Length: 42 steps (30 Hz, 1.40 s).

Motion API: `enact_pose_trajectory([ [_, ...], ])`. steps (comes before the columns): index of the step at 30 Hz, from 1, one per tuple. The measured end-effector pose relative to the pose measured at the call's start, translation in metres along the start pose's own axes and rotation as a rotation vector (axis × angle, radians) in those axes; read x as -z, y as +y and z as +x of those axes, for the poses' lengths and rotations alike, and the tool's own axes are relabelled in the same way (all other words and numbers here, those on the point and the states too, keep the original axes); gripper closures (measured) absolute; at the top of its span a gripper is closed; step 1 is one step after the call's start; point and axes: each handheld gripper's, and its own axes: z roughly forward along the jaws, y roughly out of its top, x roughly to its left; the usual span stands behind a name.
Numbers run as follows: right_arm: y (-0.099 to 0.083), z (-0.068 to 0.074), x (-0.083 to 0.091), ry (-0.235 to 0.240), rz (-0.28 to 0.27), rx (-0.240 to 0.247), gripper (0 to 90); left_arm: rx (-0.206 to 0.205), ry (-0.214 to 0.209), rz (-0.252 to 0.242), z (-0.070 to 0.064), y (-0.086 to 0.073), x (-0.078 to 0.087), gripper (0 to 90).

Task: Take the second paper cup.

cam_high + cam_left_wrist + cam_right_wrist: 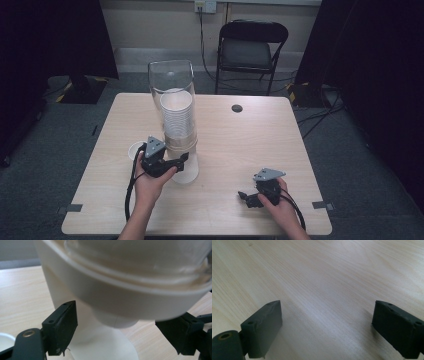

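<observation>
A tall clear dispenser tube point(171, 80) holds a stack of white paper cups point(177, 120) and stands on a white base point(187, 174) at the table's left middle. My left gripper point(184, 161) is at the foot of the tube. In the left gripper view the left gripper point(125, 315) is open, its jaws on either side of the lowest cup point(117, 320), which pokes out under the white collar point(105, 292), and apart from it. My right gripper point(243, 196) rests open near the front right; the right gripper point(325, 312) has bare wood between its jaws.
A single white cup point(136, 149) stands on the table point(240, 145) just left of my left hand, and the same cup point(3, 342) shows beside the left jaw. A dark round grommet point(237, 108) sits at the back. A black chair point(252, 47) stands beyond the table.
</observation>
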Motion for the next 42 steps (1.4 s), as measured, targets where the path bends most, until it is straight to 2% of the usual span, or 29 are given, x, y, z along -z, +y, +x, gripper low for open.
enact_pose_trajectory([
  [7, 0.0, 0.0, 0.0, 0.0, 0.0, 0.002, 8.6, -0.031, 0.01, -0.027, -0.003, 0.001, -0.005, 20.5],
  [8, 0.0, 0.0, 0.0, -0.001, 0.0, 0.002, 8.5, -0.039, 0.026, -0.031, -0.004, 0.001, -0.005, 21.7],
  [11, 0.0, 0.0, 0.0, -0.001, 0.0, 0.002, 8.6, -0.057, 0.013, -0.046, -0.005, 0.001, -0.007, 24.0],
  [17, 0.0, 0.0, 0.0, 0.0, 0.0, 0.001, 8.5, -0.077, 0.025, -0.053, -0.005, 0.001, -0.009, 29.2],
  [19, 0.0, 0.0, 0.0, 0.0, 0.0, 0.0, 8.5, -0.104, 0.029, -0.038, -0.003, 0.001, -0.009, 32.4],
  [29, 0.0, 0.0, 0.0, 0.0, 0.0, 0.002, 8.5, -0.107, 0.025, -0.051, -0.004, -0.001, -0.01, 33.9],
  [30, 0.0, 0.0, 0.0, 0.0, 0.0, 0.002, 8.5, -0.121, 0.028, -0.045, -0.003, -0.002, -0.009, 34.0],
  [33, 0.0, 0.0, 0.0, 0.0, 0.0, 0.002, 8.5, -0.107, 0.025, -0.071, -0.004, -0.005, -0.01, 34.2],
  [35, 0.0, 0.0, 0.0, -0.001, 0.0, 0.002, 8.5, -0.119, 0.033, -0.054, -0.004, -0.004, -0.01, 34.3],
  [38, 0.0, 0.0, 0.0, -0.002, -0.001, 0.002, 8.5, -0.107, 0.038, -0.05, -0.006, -0.003, -0.01, 34.5],
  [39, 0.0, 0.0, 0.0, -0.003, -0.001, 0.003, 8.5, -0.124, 0.039, -0.037, -0.005, -0.003, -0.009, 34.5],
  [42, 0.0, 0.0, 0.0, -0.004, -0.001, -0.001, 8.6, -0.123, 0.04, -0.042, -0.006, -0.003, -0.009, 34.6],
])
